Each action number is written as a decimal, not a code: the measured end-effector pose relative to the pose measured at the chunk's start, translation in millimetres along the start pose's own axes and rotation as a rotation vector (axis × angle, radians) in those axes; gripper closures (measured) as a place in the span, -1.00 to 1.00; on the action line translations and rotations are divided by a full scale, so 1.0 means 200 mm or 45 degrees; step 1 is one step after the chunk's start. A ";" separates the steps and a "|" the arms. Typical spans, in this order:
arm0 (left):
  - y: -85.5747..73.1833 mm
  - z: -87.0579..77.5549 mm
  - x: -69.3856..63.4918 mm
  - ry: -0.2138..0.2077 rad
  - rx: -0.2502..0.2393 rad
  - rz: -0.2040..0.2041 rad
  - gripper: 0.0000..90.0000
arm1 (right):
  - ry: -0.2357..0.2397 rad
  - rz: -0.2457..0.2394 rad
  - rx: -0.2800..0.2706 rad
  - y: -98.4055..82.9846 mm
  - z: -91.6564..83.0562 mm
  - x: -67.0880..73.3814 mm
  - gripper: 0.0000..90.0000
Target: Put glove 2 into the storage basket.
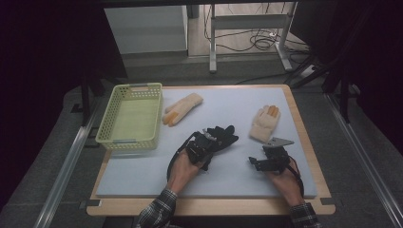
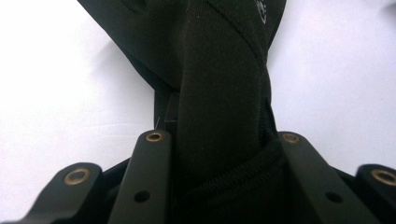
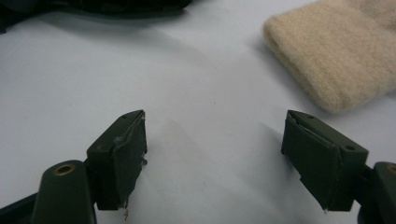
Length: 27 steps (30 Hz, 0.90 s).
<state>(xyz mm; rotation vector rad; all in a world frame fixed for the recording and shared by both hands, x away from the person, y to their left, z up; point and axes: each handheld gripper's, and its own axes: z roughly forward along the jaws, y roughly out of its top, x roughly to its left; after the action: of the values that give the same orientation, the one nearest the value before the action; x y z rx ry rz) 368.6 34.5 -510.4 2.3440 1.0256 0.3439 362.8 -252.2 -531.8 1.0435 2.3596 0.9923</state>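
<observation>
- The bench (image 1: 142, 178) takes up the middle of the high view, with a pale grey mat over it; the green basket (image 1: 130, 116) sits empty at the mat's upper left.
- Two cream gloves lie apart: one (image 1: 183, 108) just right of the basket, the other (image 1: 265, 122) at the mat's right.
- The black glove (image 1: 223, 135) lies at mid-mat, and you have the left gripper (image 1: 202, 147) on it. In the left gripper view its jaws are pinched tight on the glove's cuff (image 2: 224, 140). This looks like the grasp step.
- Next, I judge, you lift the glove clear and carry it up-left to the basket; watch that the dangling fingers clear the rim.
- Your right gripper (image 3: 215, 158) rests low right, jaws wide and holding nothing, near the right cream glove's cuff (image 3: 327, 56).
</observation>
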 end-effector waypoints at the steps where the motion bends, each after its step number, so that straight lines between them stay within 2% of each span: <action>1: 0.00 -0.01 0.00 -0.004 -0.011 -0.011 0.56 | 0.000 0.000 0.000 0.00 0.00 0.00 -0.52; 5: 0.03 -0.06 0.03 0.002 -0.022 -0.011 0.55 | -0.004 0.001 -0.001 0.00 0.00 0.00 -0.52; 9: 0.04 -0.11 0.08 0.019 -0.041 -0.040 0.55 | -0.005 -0.003 0.002 0.00 0.00 0.00 -0.53; 21: 0.09 -0.28 0.25 0.101 -0.078 -0.117 0.53 | -0.008 0.002 -0.003 0.00 0.00 0.00 -0.54; 27: 0.11 -0.38 0.35 0.141 -0.094 -0.156 0.53 | -0.011 0.001 -0.003 0.00 0.00 0.00 -0.54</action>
<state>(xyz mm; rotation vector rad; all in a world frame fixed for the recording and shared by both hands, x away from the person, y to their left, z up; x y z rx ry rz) 396.7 103.4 -434.7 2.2053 1.1828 0.4605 362.2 -251.7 -531.9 1.0462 2.3508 0.9888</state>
